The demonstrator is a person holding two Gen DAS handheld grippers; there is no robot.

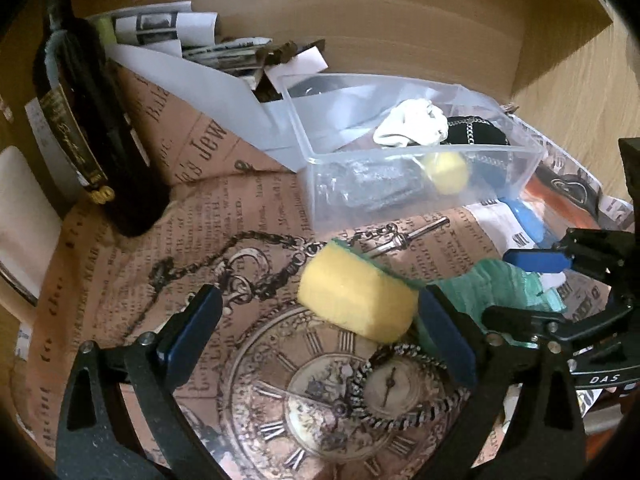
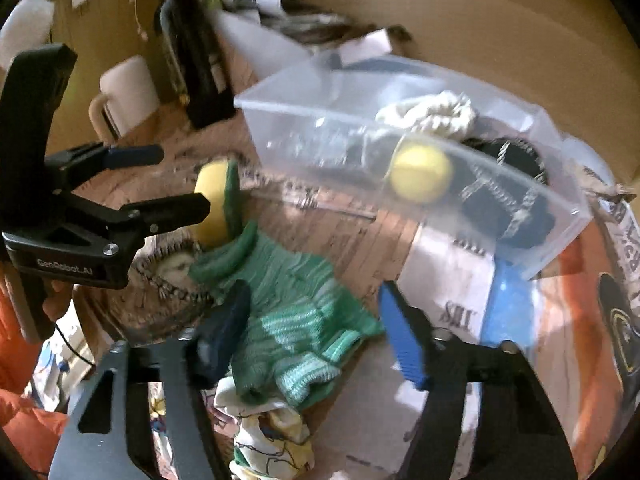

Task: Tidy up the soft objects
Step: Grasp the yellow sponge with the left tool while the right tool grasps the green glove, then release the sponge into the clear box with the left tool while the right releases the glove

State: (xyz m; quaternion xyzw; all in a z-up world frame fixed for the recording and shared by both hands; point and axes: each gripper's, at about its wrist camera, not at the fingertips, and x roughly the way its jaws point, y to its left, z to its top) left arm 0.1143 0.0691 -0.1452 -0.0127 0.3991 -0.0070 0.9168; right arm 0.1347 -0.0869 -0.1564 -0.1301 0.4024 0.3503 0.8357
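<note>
A yellow foam sponge with a green scouring face (image 1: 356,300) lies at the centre of the left wrist view on brown paper printed with a pocket watch and old newsprint (image 1: 168,264). The left gripper (image 1: 320,336) hangs just over it with its jaws spread wide; the right blue pad (image 1: 446,336) is at the sponge's end, the left one well apart. Right of the sponge, a green knitted glove (image 2: 288,304) lies crumpled, and in the right wrist view the right gripper (image 2: 316,332) straddles it, jaws wide, its left pad (image 2: 224,328) touching or just over the knit; blur leaves that unclear. Below the glove sits a crumpled patterned cloth (image 2: 272,448). In the upper right of both views stands a clear plastic tub (image 1: 516,168) holding a white bundled cloth (image 1: 412,124), a small yellow foam ball (image 1: 446,172) and a black pouch with a chain (image 1: 476,132). At upper left a dark wine bottle (image 1: 88,128) stands on the paper.
</note>
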